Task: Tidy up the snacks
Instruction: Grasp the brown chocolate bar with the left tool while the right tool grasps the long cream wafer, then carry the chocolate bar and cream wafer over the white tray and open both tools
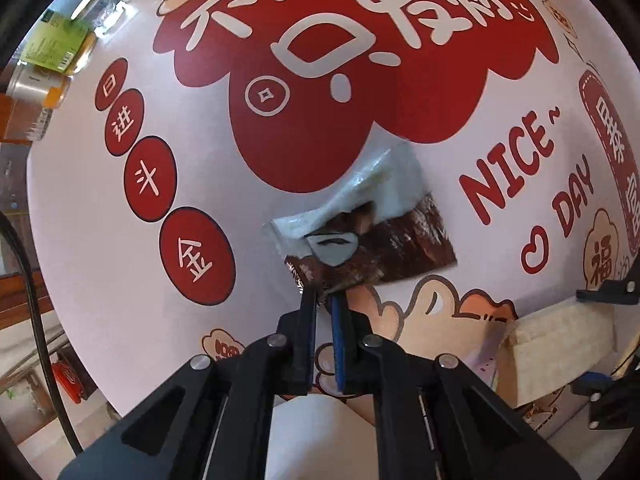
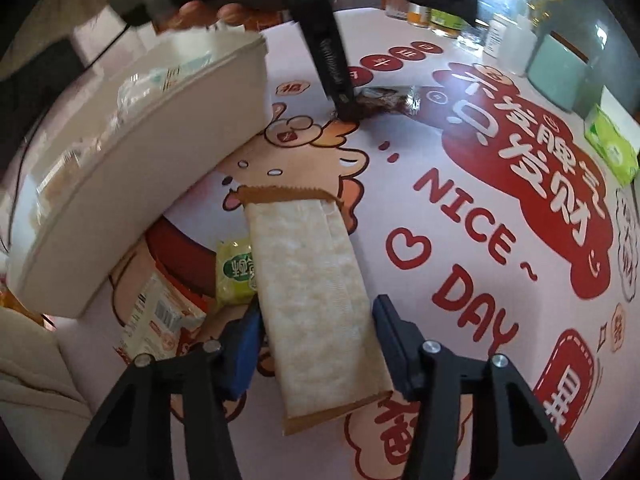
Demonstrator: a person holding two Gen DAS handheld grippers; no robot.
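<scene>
**Left claw pinches the brown packet, right claw straddles the long bar**

In the left wrist view we see our left gripper (image 1: 325,300) with its jaws drawn narrow, clamped on the near edge of a brown and clear snack packet (image 1: 384,236) that lies mid-frame on the red and white printed table cover (image 1: 120,272). In the right wrist view the same packet (image 2: 384,100) sits in the upper middle, under the tip of the left gripper (image 2: 345,109).

Our right gripper (image 2: 316,340) stands about half wide at the bottom of the frame. A long pale snack bar (image 2: 308,280) in a brown-edged wrapper lies between its blue pads; whether they press on it we cannot tell. A white tray (image 2: 160,168) rises at the left. A green packet (image 2: 236,276) and an orange and white packet (image 2: 160,320) lie just below the tray.
</scene>
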